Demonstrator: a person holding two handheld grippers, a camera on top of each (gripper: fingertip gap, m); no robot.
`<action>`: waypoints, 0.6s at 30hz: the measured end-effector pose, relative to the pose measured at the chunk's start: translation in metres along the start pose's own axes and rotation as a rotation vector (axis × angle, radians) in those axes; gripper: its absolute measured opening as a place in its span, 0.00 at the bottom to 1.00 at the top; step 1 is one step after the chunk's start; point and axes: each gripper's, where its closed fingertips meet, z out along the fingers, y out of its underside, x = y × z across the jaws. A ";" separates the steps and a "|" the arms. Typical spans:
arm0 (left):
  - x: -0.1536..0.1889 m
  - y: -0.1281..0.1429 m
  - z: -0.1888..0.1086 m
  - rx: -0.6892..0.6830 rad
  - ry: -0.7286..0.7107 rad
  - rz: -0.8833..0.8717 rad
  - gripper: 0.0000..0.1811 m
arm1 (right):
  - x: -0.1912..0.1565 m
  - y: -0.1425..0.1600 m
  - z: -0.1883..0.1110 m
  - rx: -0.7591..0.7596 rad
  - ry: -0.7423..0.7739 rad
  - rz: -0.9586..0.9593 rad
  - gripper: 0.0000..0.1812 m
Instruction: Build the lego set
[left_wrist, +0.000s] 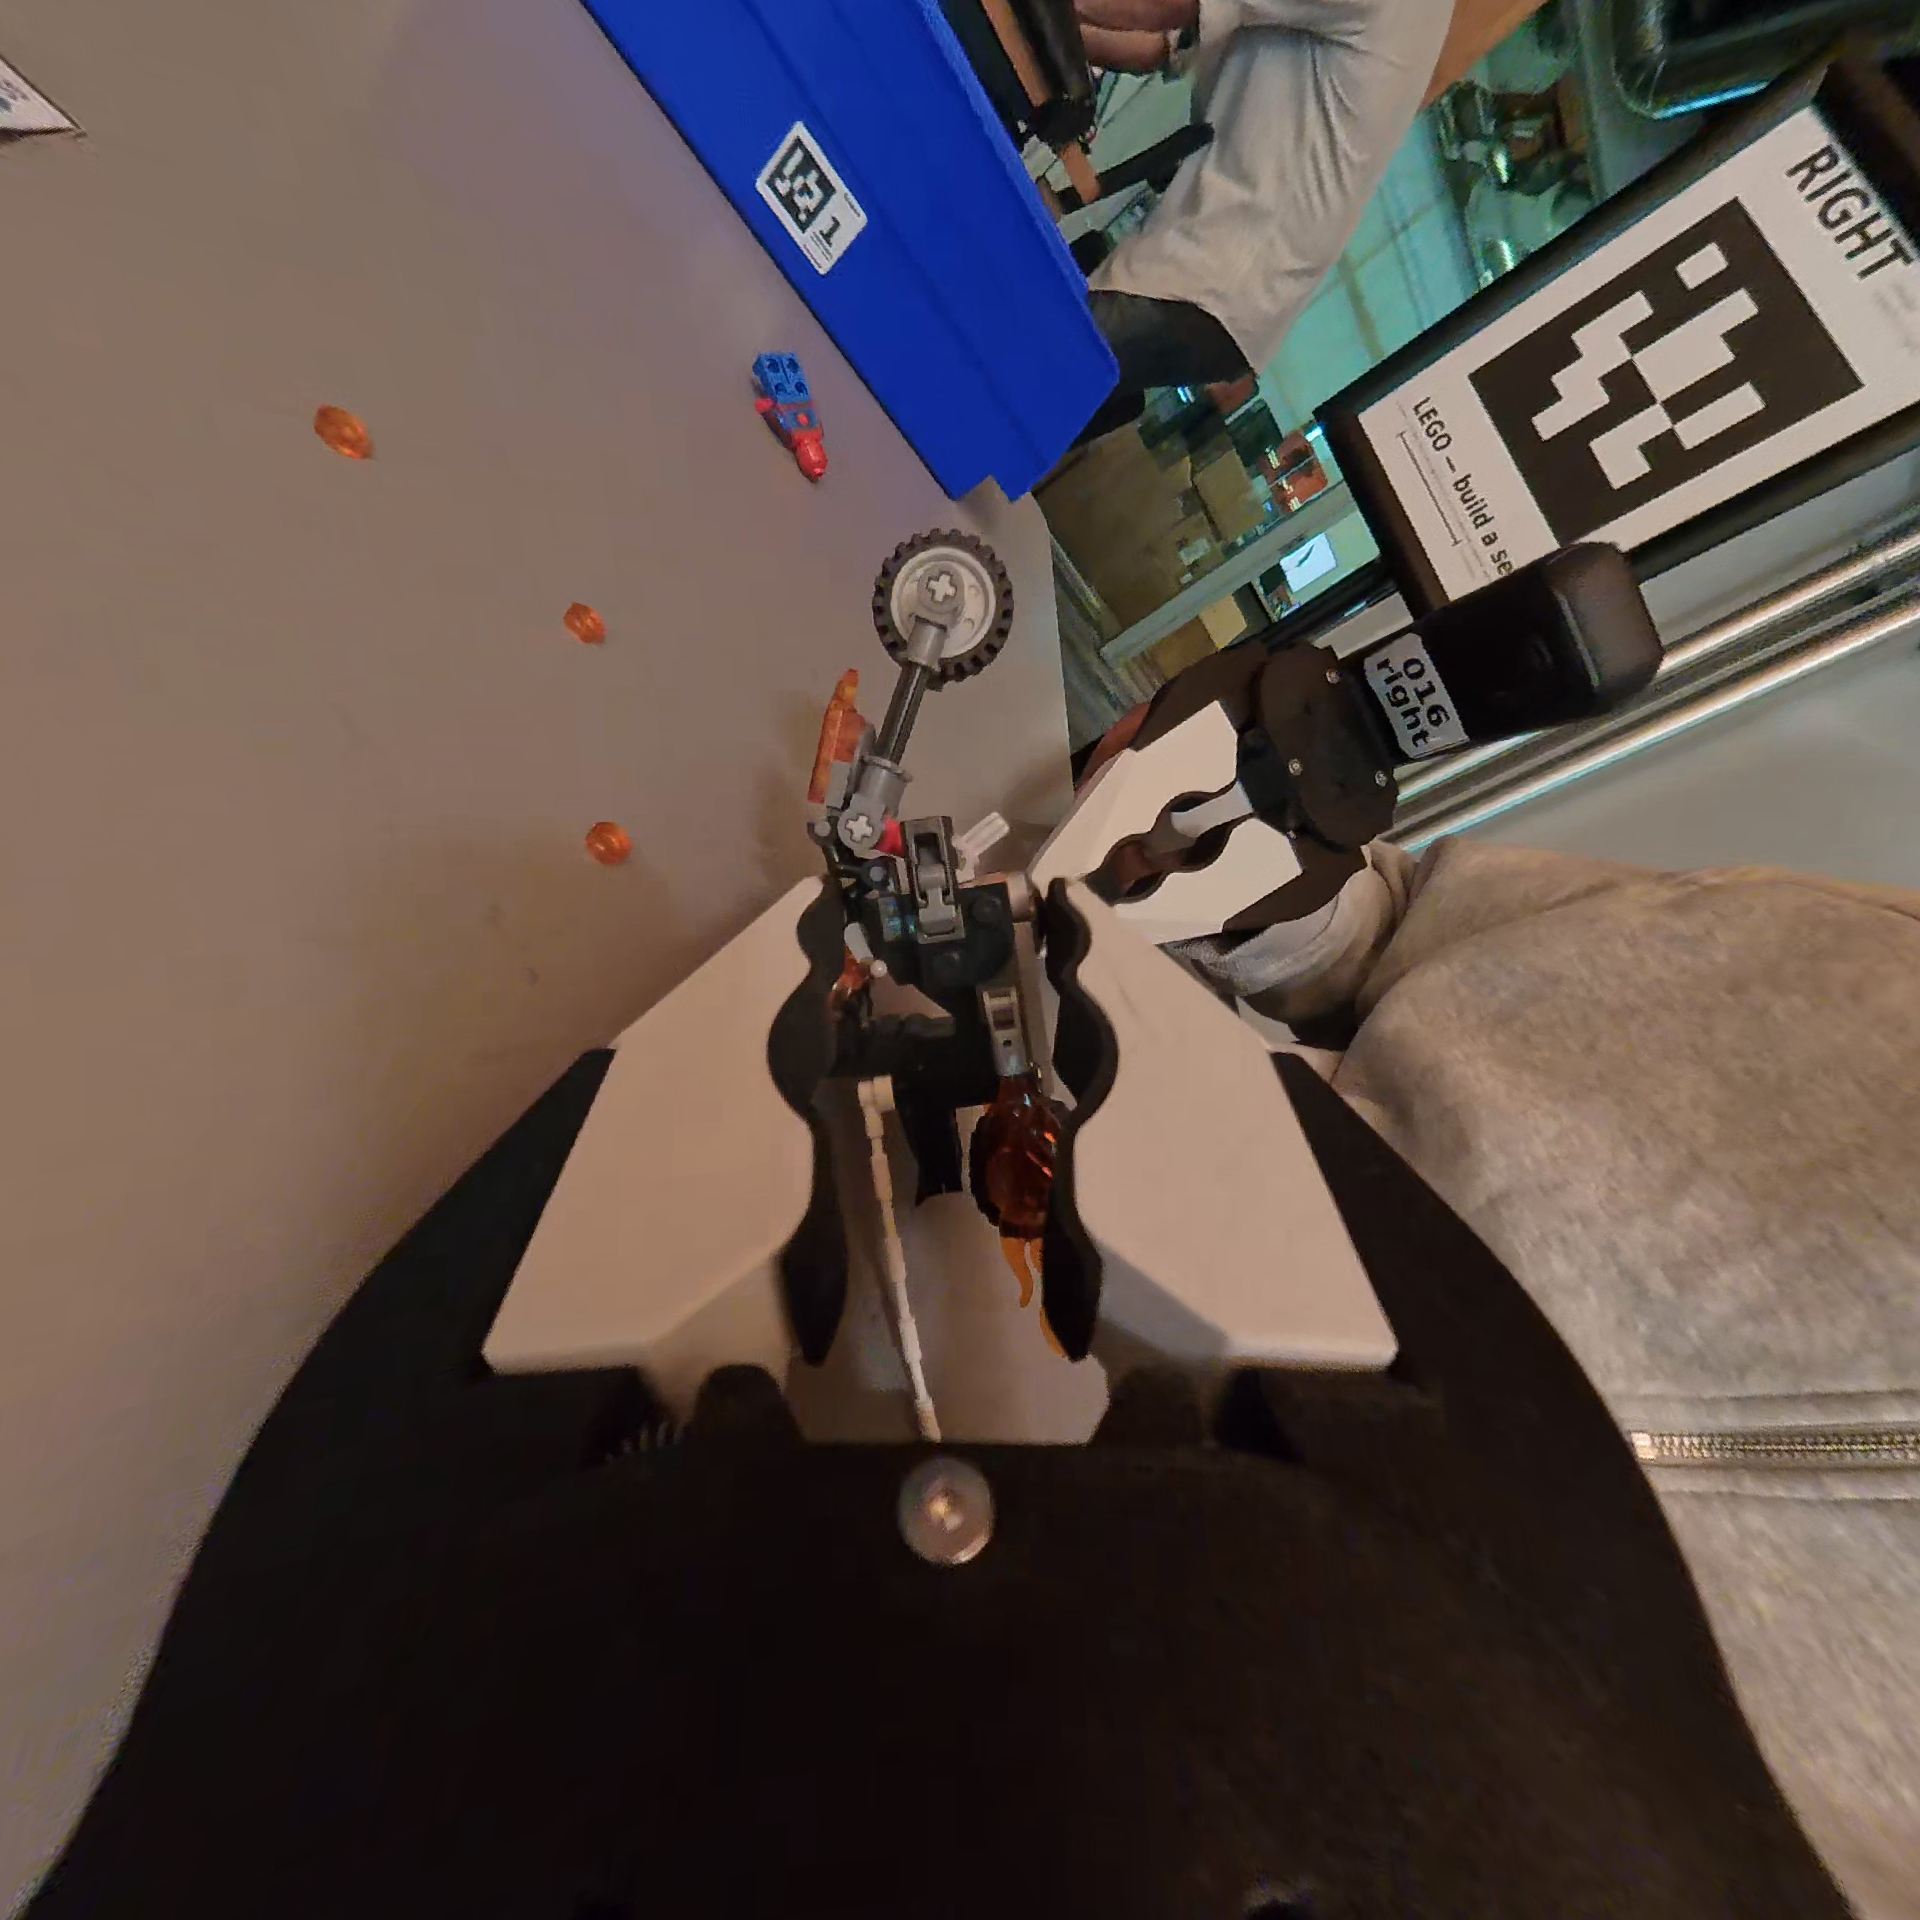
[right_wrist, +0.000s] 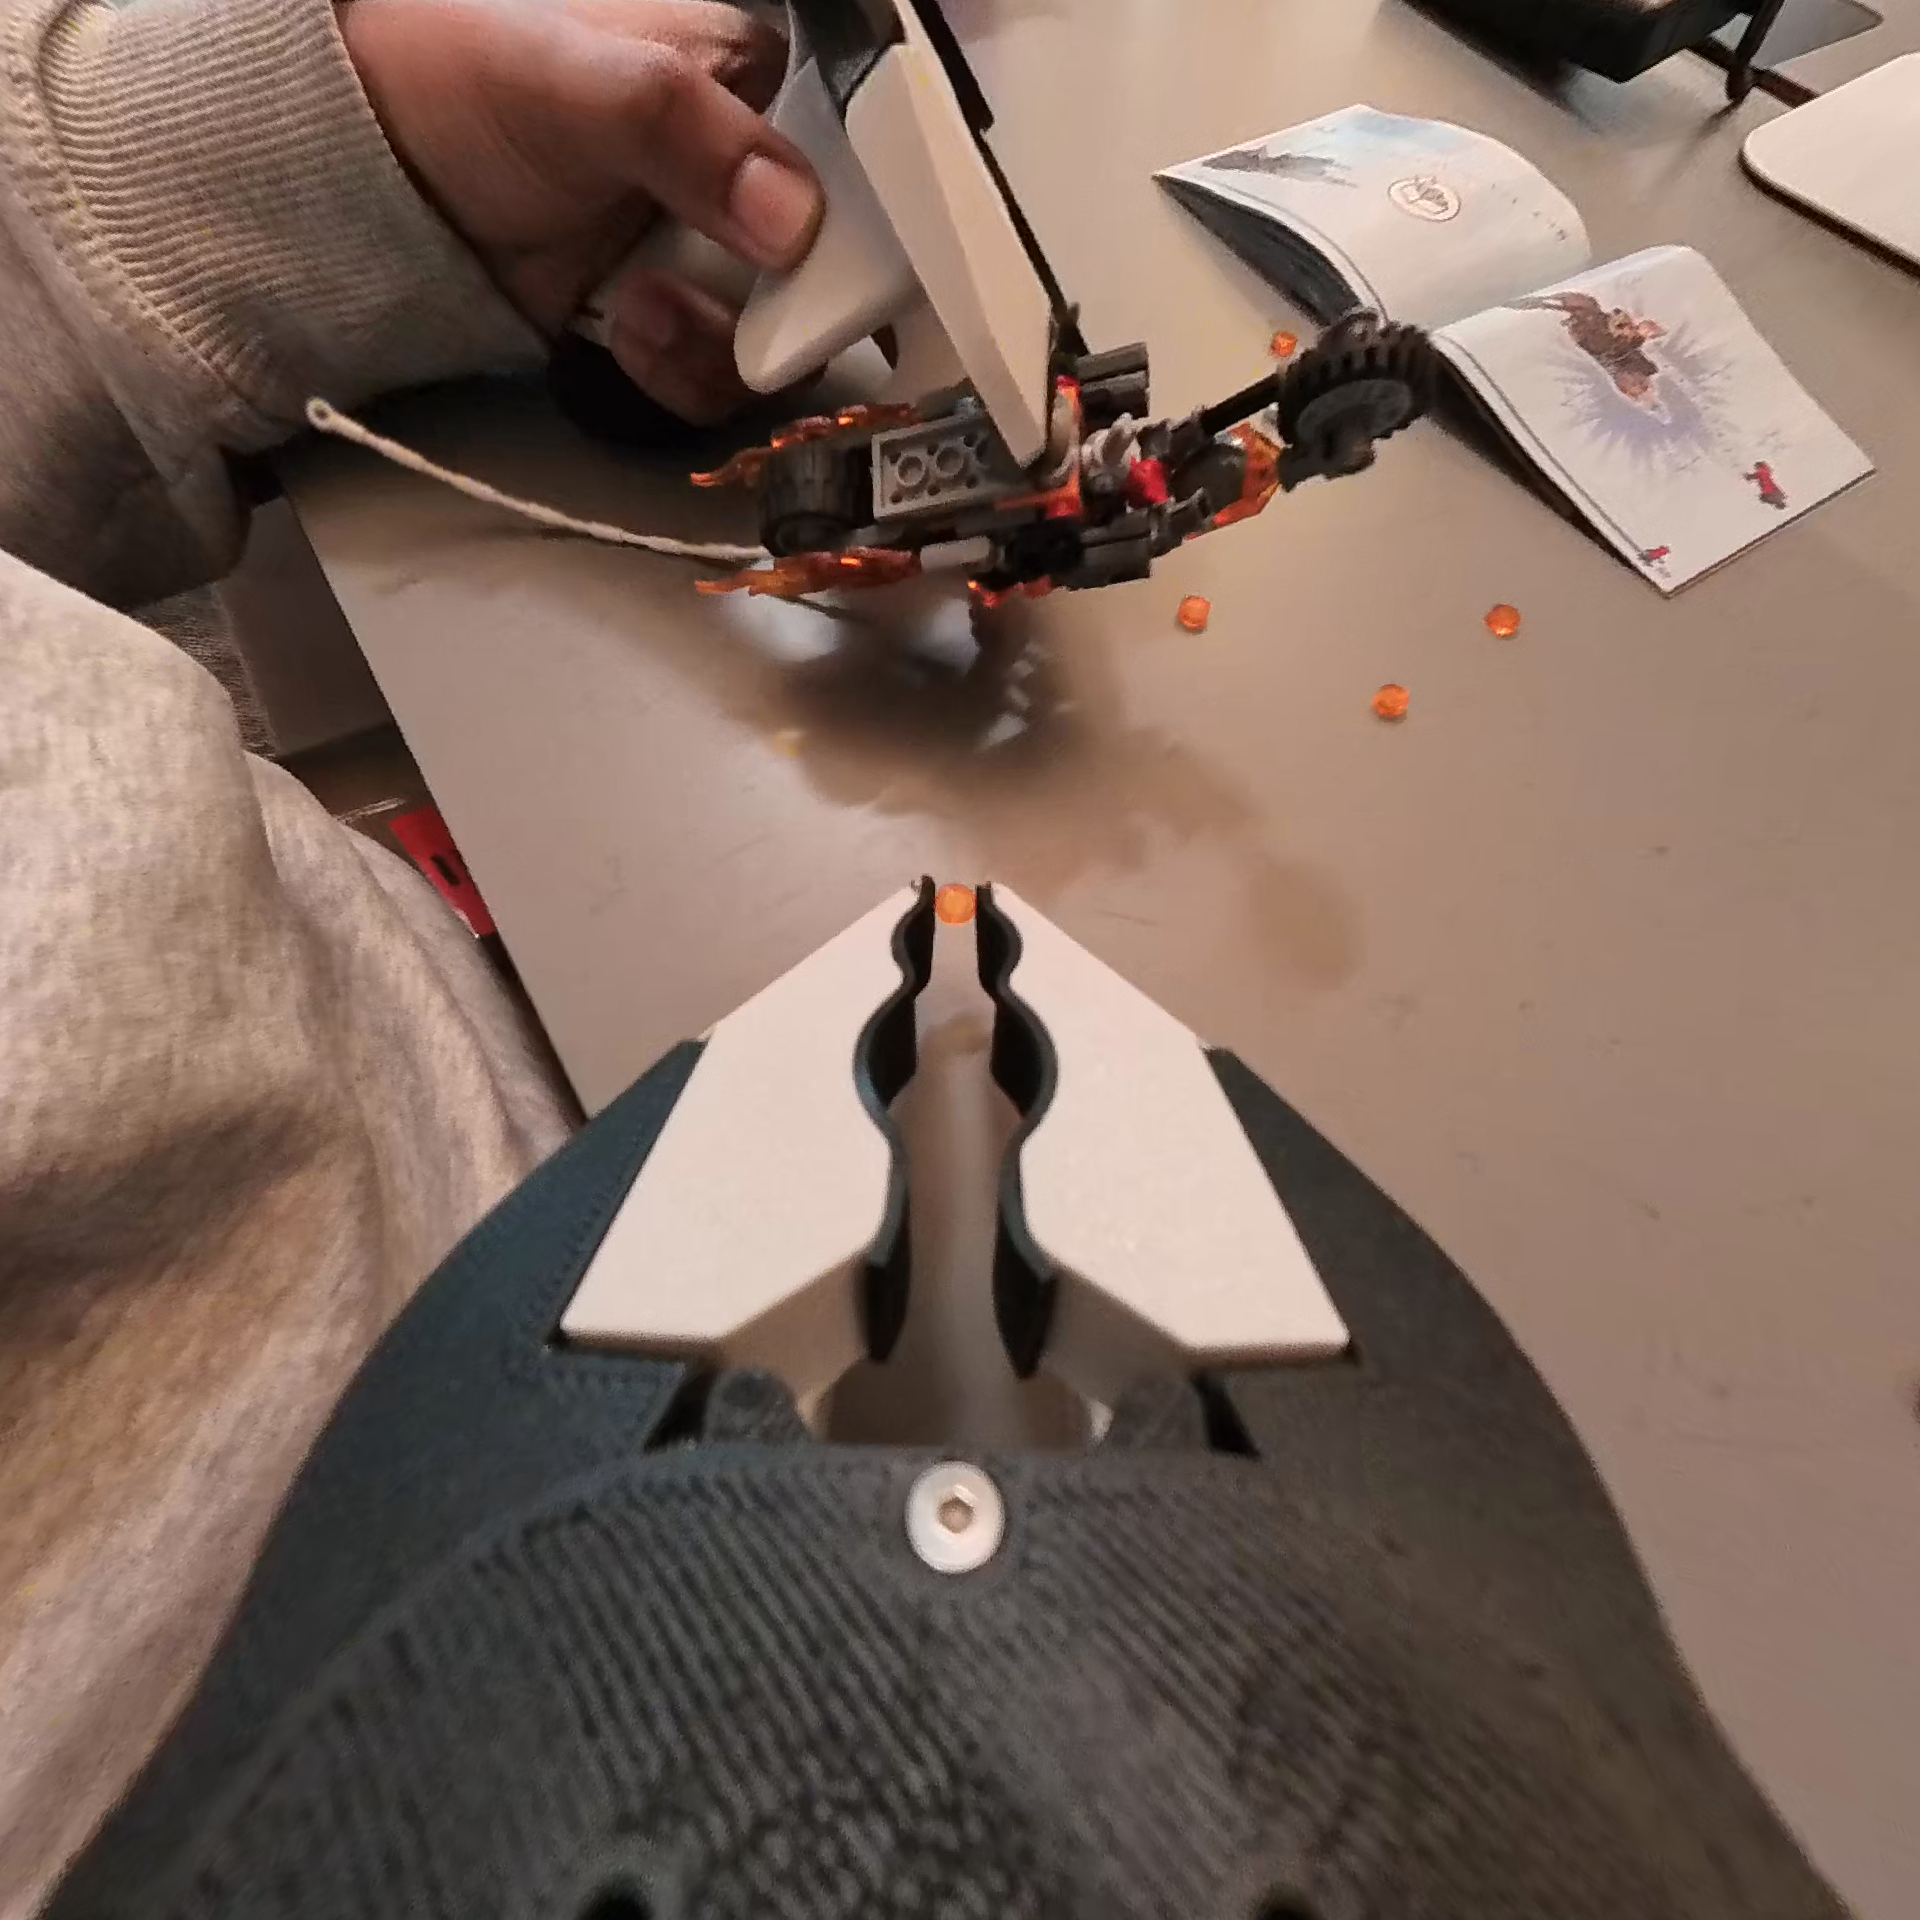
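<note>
Overhead, a blue bin carried a black-and-white marker sticker, and a printed marker card stood nearby. Tilted steeply, the left gripper clamped the lego motorbike above the table; the right gripper pinched an orange stud at its tips.

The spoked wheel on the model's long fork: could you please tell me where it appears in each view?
Left wrist view: spoked wheel just above centre, beyond the left gripper clamping the Lego model.
Right wrist view: upper right, beside the open instruction booklet.
Shared landmark: the loose orange studs on the table.
</note>
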 end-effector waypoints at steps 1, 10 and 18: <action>0.000 0.000 0.000 0.000 0.003 -0.002 0.20 | 0.001 -0.001 0.000 0.003 -0.001 0.001 0.03; 0.015 -0.016 -0.007 0.080 -0.036 0.249 0.20 | 0.004 -0.004 0.001 0.018 -0.005 0.008 0.03; 0.033 -0.046 -0.033 0.184 -0.464 0.806 0.20 | 0.006 -0.008 -0.003 0.046 0.005 0.013 0.03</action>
